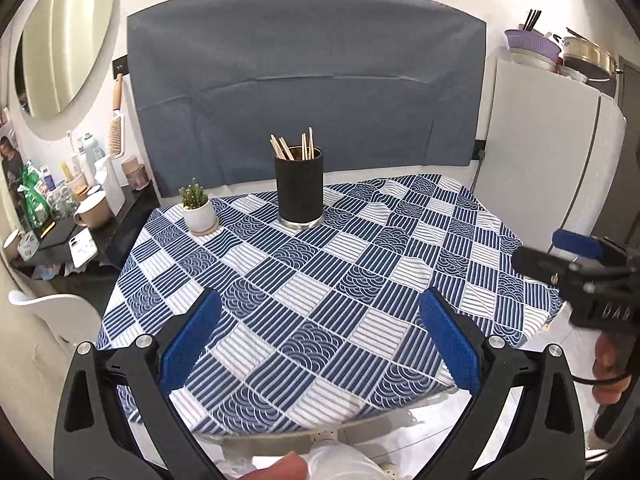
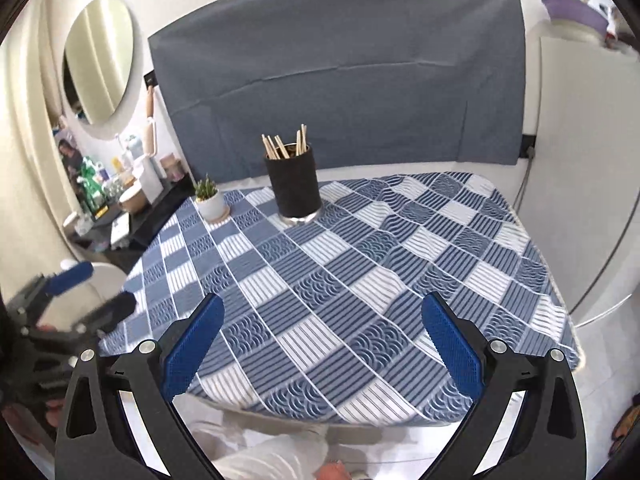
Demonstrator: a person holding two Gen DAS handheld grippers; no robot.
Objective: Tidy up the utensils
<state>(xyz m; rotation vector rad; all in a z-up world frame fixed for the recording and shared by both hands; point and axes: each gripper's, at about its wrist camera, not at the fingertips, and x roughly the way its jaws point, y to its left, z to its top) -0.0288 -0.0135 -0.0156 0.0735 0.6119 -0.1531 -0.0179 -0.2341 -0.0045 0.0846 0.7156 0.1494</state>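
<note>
A black cylindrical holder (image 1: 299,188) (image 2: 294,188) stands upright at the far middle of the table, with several wooden chopsticks (image 1: 292,148) (image 2: 285,145) standing in it. My left gripper (image 1: 320,316) is open and empty above the near edge of the table. My right gripper (image 2: 322,314) is open and empty, also above the near edge. The right gripper shows at the right edge of the left wrist view (image 1: 576,256). The left gripper shows blurred at the left edge of the right wrist view (image 2: 80,292).
The table carries a blue and white patterned cloth (image 1: 320,272) (image 2: 360,264). A small potted plant (image 1: 197,208) (image 2: 210,198) stands left of the holder. A cluttered dark side shelf (image 1: 72,216) is at the left, a white fridge (image 1: 548,152) at the right, a white chair (image 1: 52,316) at near left.
</note>
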